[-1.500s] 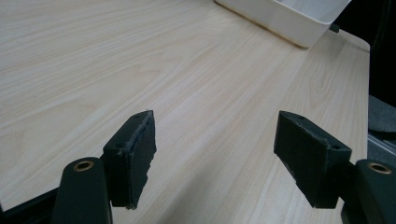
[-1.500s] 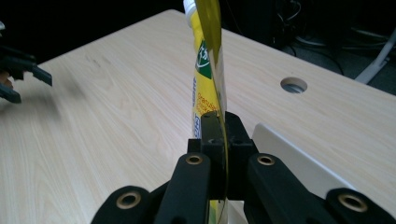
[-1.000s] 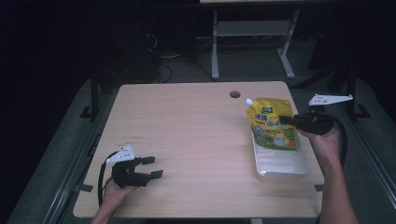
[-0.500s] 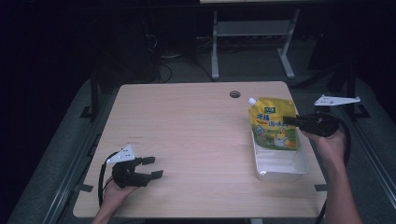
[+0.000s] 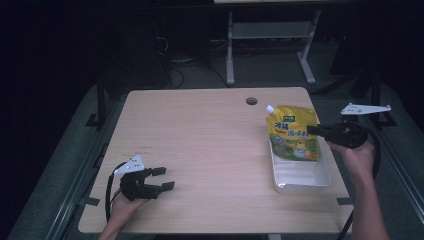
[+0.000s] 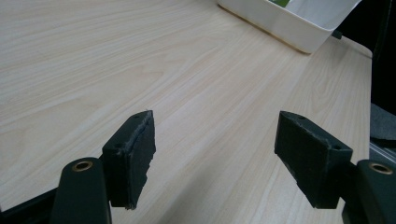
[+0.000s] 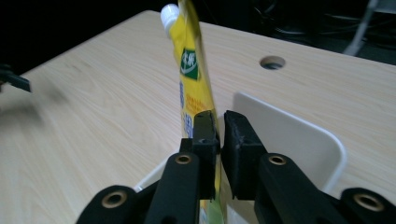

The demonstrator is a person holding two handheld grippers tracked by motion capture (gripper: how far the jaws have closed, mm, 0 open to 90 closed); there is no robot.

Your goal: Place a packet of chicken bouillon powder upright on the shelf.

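**Pouch pinched by its edge over the tray, right hand the only one near it**

Where the yellow spouted pouch (image 5: 292,134) leans over the far end of the white tray (image 5: 300,181), it is clamped by the right gripper (image 5: 314,130) at its right-hand edge. In the right gripper view the thin film of the pouch (image 7: 190,70) is seen edge-on between the two black fingers (image 7: 205,135), which have just been closing on it and are now pressed nearly together with only the film between them. The long axis of the pouch is seen to run from the white spout cap (image 7: 169,12), at the far end, back towards the near end of the tray, so that its lower part lies inside the tray and its top reaches past the far rim. Any coming move is judged to turn on this: the grip sits on one side, midway along that axis, so the pouch may swing about the pinch.

The left gripper (image 5: 161,178) is held low over the near left of the tabletop (image 5: 200,135), well apart from the tray, its fingers (image 6: 133,156) spread wide with nothing between them.
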